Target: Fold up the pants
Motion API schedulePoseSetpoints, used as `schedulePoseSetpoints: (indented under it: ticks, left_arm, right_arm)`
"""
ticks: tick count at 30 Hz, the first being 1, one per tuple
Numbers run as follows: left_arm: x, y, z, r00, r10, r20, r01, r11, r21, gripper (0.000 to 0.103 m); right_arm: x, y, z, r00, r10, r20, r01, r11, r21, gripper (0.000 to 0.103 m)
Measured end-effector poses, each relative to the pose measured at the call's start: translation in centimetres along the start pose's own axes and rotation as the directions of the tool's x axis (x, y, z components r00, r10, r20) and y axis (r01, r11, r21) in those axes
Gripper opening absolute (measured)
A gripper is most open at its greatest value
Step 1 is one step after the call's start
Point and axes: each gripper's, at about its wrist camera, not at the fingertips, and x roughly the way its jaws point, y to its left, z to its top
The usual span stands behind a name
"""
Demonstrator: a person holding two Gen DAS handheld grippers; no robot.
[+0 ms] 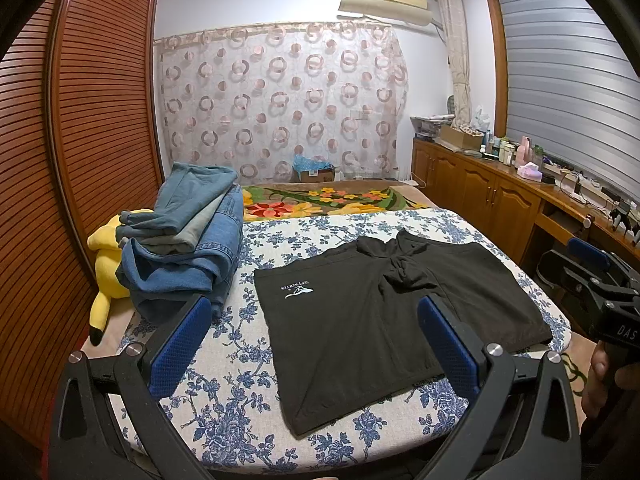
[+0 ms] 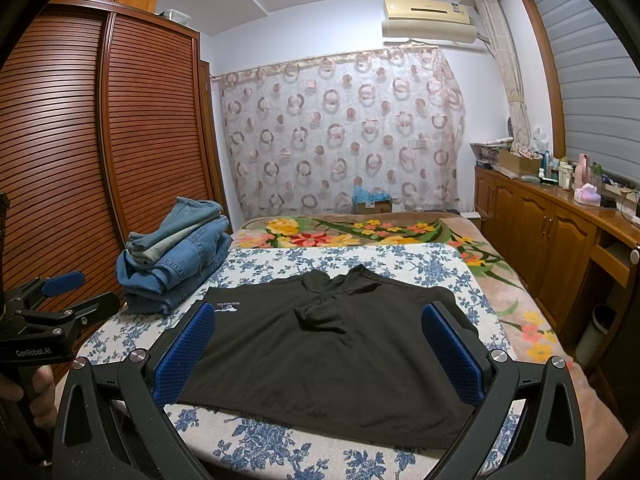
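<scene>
A pair of black shorts (image 1: 372, 312) (image 2: 324, 352) lies spread flat on the blue-flowered board (image 1: 224, 412) (image 2: 280, 448), with a small white logo (image 1: 298, 289) (image 2: 226, 307) on its left leg and a bunched knot of cloth at the crotch. My left gripper (image 1: 316, 344) hovers open above the near left part of the shorts, nothing between its blue pads. My right gripper (image 2: 320, 350) is open too, its fingers (image 2: 452, 350) straddling the shorts from the near side. Each gripper shows at the edge of the other's view, held by a hand.
A stack of folded jeans (image 1: 188, 248) (image 2: 176, 256) sits on the board's far left corner. A yellow plush toy (image 1: 106, 264) lies beside it. A floral blanket (image 1: 328, 200) covers the bed behind. The wardrobe (image 2: 80, 140) stands left, a cluttered wooden cabinet (image 2: 560, 224) right.
</scene>
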Motion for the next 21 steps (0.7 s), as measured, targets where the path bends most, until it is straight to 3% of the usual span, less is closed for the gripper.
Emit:
schedulePoseSetpoints:
  ticks: [10, 21]
  left_arm:
    - [-0.1, 0.0, 1.1, 1.000, -0.005, -0.015, 0.005, 1.000, -0.003, 0.103]
    - [3.0, 0.0, -1.0, 0.997, -0.008, -0.081, 0.007, 1.000, -0.020, 0.103]
  right_arm:
    - [0.5, 0.1, -0.2, 1.000, -0.004, -0.009, 0.004, 1.000, 0.005, 0.103]
    - [1.1, -0.8, -0.2, 0.998, -0.019, -0.056, 0.020, 1.000, 0.017, 0.103]
